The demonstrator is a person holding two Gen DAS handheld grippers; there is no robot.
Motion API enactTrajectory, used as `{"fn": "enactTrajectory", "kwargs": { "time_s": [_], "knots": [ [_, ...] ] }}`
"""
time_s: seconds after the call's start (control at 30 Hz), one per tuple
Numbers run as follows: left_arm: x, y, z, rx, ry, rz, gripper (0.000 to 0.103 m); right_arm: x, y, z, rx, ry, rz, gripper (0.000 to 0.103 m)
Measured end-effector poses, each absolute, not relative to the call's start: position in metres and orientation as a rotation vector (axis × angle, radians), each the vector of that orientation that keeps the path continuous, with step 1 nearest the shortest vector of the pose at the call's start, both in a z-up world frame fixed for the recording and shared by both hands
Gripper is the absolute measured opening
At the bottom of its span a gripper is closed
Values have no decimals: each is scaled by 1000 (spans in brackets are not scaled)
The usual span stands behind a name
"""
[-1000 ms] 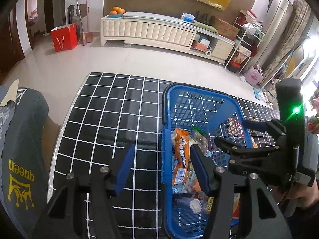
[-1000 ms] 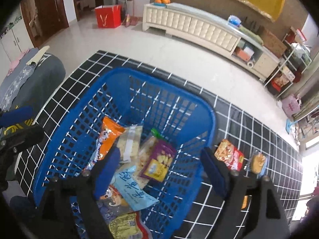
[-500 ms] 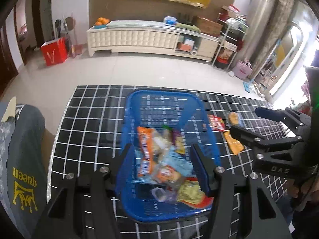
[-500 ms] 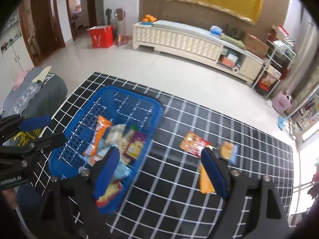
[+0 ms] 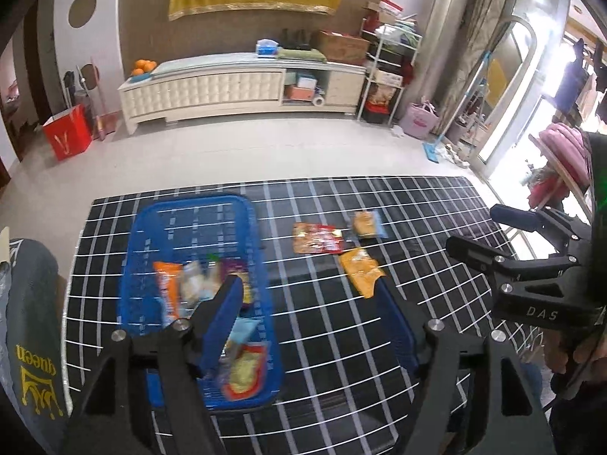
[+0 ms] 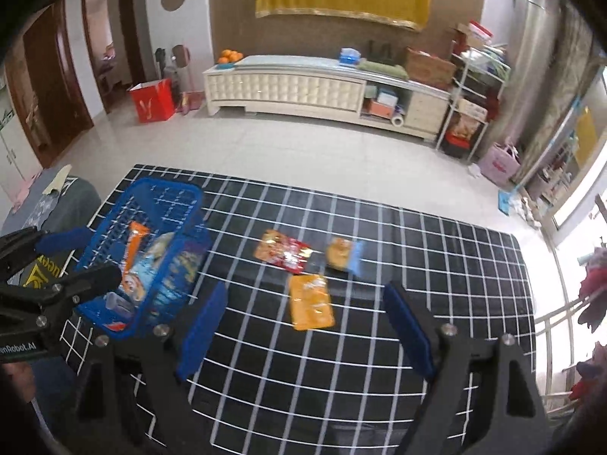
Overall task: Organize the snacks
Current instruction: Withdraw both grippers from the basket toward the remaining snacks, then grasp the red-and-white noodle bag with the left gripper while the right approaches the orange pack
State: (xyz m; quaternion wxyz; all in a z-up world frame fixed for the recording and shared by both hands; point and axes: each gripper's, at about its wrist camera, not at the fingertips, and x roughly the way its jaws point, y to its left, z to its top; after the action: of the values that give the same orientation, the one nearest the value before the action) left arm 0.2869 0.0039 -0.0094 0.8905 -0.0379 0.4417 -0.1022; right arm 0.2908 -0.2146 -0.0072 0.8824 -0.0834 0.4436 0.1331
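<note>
A blue plastic basket (image 5: 248, 227) (image 6: 114, 220) holding several snack packets stands at the left of a black grid-patterned table (image 5: 417, 303) (image 6: 379, 360). Three packets lie loose to its right: a red-orange one (image 5: 316, 237) (image 6: 282, 253), a blue-edged one (image 5: 366, 224) (image 6: 342, 254) and an orange one (image 5: 360, 271) (image 6: 311, 301). My left gripper (image 5: 313, 322) hangs above the table by the basket, its jaws opening with nothing between them. My right gripper (image 6: 303, 337) hangs open above the orange packet, holding nothing.
A grey garment with yellow print (image 5: 30, 341) lies off the table's left edge. Beyond the table are bare floor, a white sideboard (image 5: 242, 89), a red bag (image 5: 68, 136) and a shelf rack (image 5: 387, 79). A person's hand (image 5: 584, 356) holds the right gripper.
Both grippers have pulled back, up and to the right, away from the basket, so the whole table and the three loose packets now show. The left jaws stand wider.
</note>
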Motion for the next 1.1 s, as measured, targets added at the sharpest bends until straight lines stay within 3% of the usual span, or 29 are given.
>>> {"fn": "enactTrajectory", "kwargs": {
  "time_s": [0.57, 1.1],
  "knots": [
    [376, -84, -66, -33, 1061, -149, 70, 371, -296, -76, -67, 1065, 241, 88],
    [465, -100, -176, -41, 1198, -80, 70, 443, -301, -161, -13, 1176, 282, 88]
  ]
}}
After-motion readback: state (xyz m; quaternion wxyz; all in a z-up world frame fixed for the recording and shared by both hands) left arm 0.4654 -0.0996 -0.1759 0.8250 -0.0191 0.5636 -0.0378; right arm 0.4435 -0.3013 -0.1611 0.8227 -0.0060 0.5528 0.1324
